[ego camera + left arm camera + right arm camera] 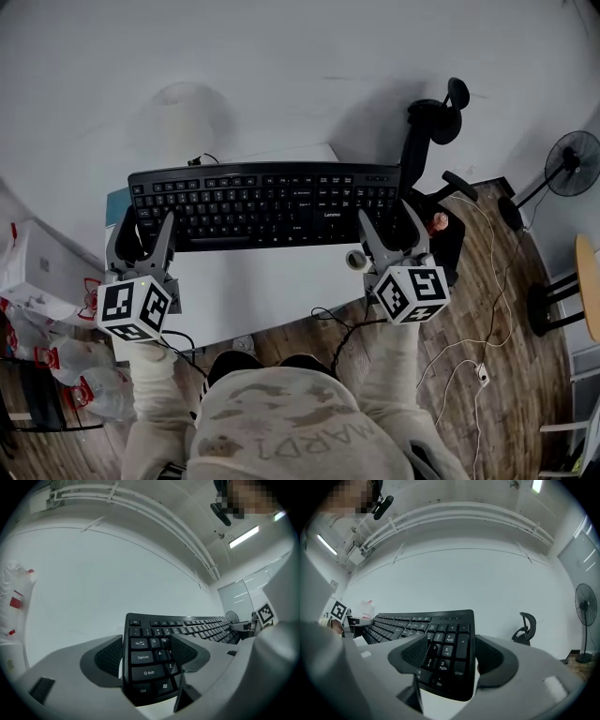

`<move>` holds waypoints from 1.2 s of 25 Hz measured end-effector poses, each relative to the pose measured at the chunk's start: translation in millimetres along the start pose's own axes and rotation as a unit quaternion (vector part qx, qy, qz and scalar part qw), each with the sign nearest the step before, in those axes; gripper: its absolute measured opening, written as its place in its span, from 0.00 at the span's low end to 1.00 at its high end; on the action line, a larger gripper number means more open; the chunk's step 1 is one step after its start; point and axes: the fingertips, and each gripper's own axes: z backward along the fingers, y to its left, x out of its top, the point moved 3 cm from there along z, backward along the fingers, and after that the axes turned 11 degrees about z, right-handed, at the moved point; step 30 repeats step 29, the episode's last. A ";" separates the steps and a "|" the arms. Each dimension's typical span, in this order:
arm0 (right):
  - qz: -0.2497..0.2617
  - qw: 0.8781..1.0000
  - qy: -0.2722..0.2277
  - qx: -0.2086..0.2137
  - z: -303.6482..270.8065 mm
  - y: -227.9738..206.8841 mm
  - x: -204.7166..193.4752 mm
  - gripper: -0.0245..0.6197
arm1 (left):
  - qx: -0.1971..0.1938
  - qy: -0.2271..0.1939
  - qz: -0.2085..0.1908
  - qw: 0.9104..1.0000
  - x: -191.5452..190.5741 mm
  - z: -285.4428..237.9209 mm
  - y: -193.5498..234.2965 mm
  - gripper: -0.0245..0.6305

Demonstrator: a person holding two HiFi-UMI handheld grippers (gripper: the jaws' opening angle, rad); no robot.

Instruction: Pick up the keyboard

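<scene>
A black full-size keyboard (267, 206) stretches across the white table (272, 291) and looks held a little above it. My left gripper (145, 230) is shut on its left end: in the left gripper view the keyboard (150, 663) sits between the ribbed pads (110, 656) at the Caps Lock and Shift keys. My right gripper (387, 225) is shut on the right end. In the right gripper view the numeric pad of the keyboard (445, 663) is clamped between the pads (487, 656). A cable leaves the keyboard's back edge (199, 159).
A black office chair (436, 122) stands right of the table, with a floor fan (572, 164) further right. White plastic bags (37, 347) lie at the left. Cables (469, 366) run over the wooden floor. A small white roll (356, 260) rests by the right gripper.
</scene>
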 end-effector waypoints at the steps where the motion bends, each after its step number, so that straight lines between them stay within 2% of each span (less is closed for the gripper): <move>1: 0.001 1.000 -0.002 0.000 1.7 -1.1 1.2 0.54 | 0.000 -0.001 0.001 1.000 0.3 1.0 -1.9 0.54; 7: 0.010 1.000 -0.005 -0.001 -9.8 2.4 -16.1 0.54 | -0.003 -0.005 0.006 1.000 -19.2 -9.7 11.4 0.54; 18: 0.007 1.000 -0.012 0.001 -0.9 4.9 4.1 0.54 | 0.001 -0.006 0.000 1.000 3.4 2.8 4.0 0.54; 23: 0.003 1.000 -0.015 -0.001 11.5 -5.1 7.7 0.54 | 0.001 -0.005 -0.004 1.000 7.3 8.1 -12.1 0.54; 30: 0.001 1.000 -0.012 0.000 -2.8 1.5 1.3 0.54 | 0.002 -0.001 -0.004 1.000 5.2 -1.1 1.5 0.54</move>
